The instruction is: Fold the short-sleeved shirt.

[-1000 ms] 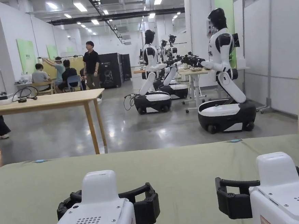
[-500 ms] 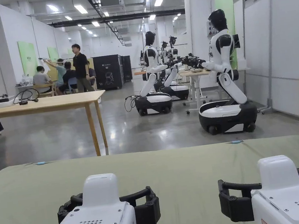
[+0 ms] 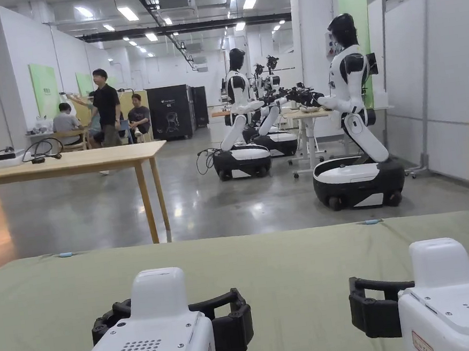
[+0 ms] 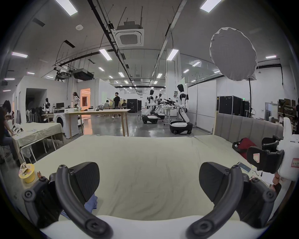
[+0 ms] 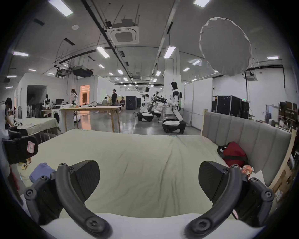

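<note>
Nearest, left gripper & right gripper hover side by side over the pale green bedsheet, each w/ jaws spread wide, nothing between them. Crumpled blue shirt lies on the sheet just left of the left gripper, partly behind its jaw; yellow cup sits at the bed's left edge, red bag by the grey headboard on the right. Farther off: wooden table, white-and-black robots, people at the back.
</note>
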### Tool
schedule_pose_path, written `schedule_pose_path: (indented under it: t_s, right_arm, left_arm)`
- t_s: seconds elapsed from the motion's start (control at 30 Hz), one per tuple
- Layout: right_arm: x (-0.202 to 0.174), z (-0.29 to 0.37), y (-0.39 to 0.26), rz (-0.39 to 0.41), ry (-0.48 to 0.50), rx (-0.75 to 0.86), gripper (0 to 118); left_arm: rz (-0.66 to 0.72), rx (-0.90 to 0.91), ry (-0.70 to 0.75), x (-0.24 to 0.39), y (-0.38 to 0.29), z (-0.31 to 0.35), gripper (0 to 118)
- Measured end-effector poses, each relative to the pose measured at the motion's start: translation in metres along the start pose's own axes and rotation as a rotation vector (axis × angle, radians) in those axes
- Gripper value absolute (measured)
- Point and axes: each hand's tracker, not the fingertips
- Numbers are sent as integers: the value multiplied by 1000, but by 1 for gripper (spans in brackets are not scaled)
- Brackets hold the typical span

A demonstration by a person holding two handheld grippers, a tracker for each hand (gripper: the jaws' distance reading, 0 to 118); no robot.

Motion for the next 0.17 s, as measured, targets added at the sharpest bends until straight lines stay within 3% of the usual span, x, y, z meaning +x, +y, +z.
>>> schedule_pose_path:
  t_s: [0.17]
  right_arm:
    - [-5,4,-2,23,3,22,118]
  left_arm:
    - [-2,-3,5,0,1,-1,118]
